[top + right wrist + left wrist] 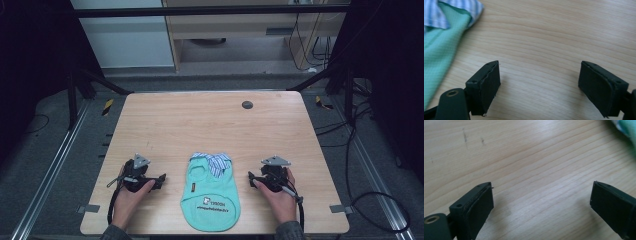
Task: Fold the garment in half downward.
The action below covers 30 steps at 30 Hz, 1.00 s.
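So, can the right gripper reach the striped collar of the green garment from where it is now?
Probably yes. The right gripper rests open on the table just beside the green garment. Bare wood lies between its jaws and the striped collar, with nothing in the way.

A light wooden table [210, 125] is filling the centre of the frame, its grain running side to side. A small mint-green garment [210, 197] with a striped blue-and-white collar is lying flat near the lower middle edge. A dark round disc [247, 104] is sitting toward the upper right of the tabletop.
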Each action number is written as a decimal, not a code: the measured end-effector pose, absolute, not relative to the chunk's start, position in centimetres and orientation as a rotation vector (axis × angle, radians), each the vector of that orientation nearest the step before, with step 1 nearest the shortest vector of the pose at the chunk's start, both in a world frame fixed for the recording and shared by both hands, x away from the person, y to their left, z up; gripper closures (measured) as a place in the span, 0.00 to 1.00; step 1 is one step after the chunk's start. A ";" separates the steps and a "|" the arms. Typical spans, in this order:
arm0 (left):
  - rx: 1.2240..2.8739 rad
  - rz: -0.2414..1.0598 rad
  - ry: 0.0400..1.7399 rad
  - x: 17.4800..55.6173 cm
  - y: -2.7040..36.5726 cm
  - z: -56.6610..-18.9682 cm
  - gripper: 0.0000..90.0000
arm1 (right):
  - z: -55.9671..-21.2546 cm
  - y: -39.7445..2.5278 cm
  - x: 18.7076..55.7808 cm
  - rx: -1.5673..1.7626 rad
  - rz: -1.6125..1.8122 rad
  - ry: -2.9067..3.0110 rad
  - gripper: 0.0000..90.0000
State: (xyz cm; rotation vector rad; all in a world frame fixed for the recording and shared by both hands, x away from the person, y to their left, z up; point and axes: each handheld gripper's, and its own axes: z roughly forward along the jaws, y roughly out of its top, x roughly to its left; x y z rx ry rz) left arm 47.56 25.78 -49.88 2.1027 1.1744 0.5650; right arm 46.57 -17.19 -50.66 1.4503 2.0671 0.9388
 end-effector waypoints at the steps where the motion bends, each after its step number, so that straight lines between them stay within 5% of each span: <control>1: 2.103 0.561 1.165 47.4 25.6 -49.7 0.06 | -50.5 -17.0 46.5 1.427 0.947 2.075 0.22; 22: 2.172 0.434 1.010 53.3 18.0 -44.9 0.54 | -45.7 -12.3 53.1 1.258 1.015 2.323 0.80; 30: 2.181 0.371 1.037 56.7 15.7 -45.2 0.61 | -46.4 -10.3 55.0 1.243 0.993 2.398 0.89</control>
